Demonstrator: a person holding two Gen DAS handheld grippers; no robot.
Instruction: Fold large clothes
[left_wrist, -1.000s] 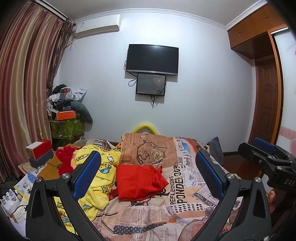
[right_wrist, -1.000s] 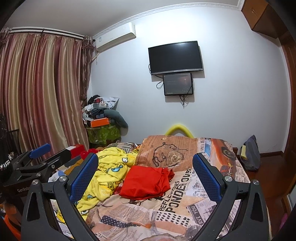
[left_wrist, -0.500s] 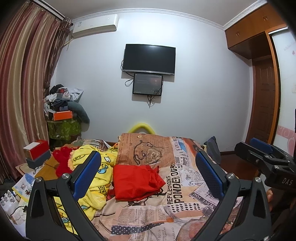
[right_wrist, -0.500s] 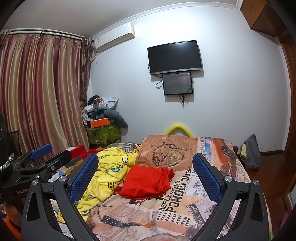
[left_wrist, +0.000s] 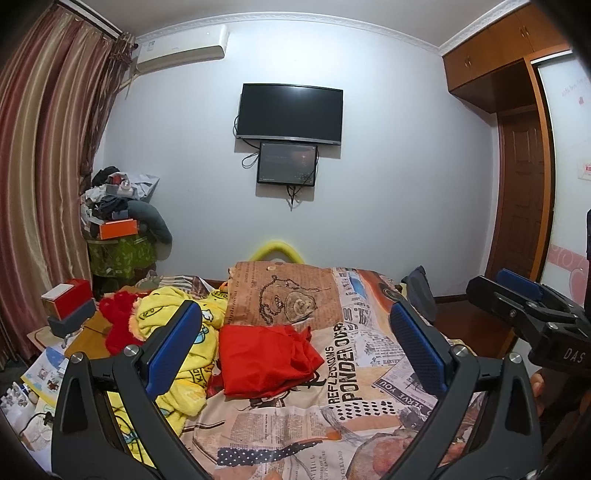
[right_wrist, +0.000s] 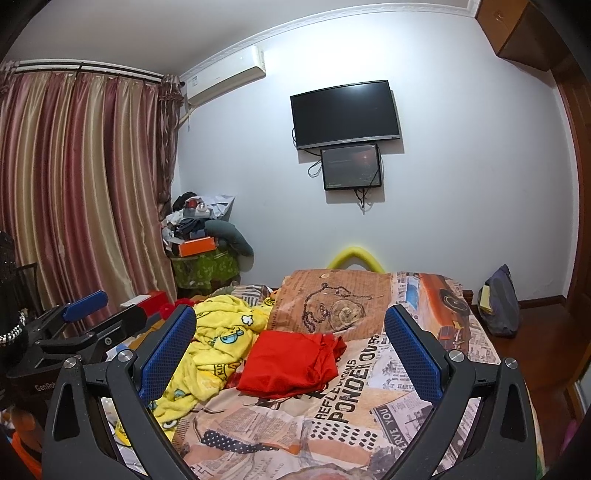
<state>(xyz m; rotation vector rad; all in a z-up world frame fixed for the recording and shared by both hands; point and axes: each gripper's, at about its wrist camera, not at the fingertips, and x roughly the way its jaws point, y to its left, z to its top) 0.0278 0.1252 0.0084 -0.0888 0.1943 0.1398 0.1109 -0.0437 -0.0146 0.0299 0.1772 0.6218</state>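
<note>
Red crumpled cloth garment (left_wrist: 264, 360) lies mid-bed on the newspaper-print bedspread (left_wrist: 362, 373), touching the yellow cartoon-print fleece blanket (left_wrist: 177, 332). Your left claw (left_wrist: 295, 347) and right claw (right_wrist: 290, 350) gape wide, empty; reach carelessly and you'll pinch blanket or bedspread too

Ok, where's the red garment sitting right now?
The folded red cloth garment lies mid-bed on the newspaper-print bedspread in both wrist views, just right of the crumpled yellow cartoon-print blanket and in front of the brown printed pillow.
</note>
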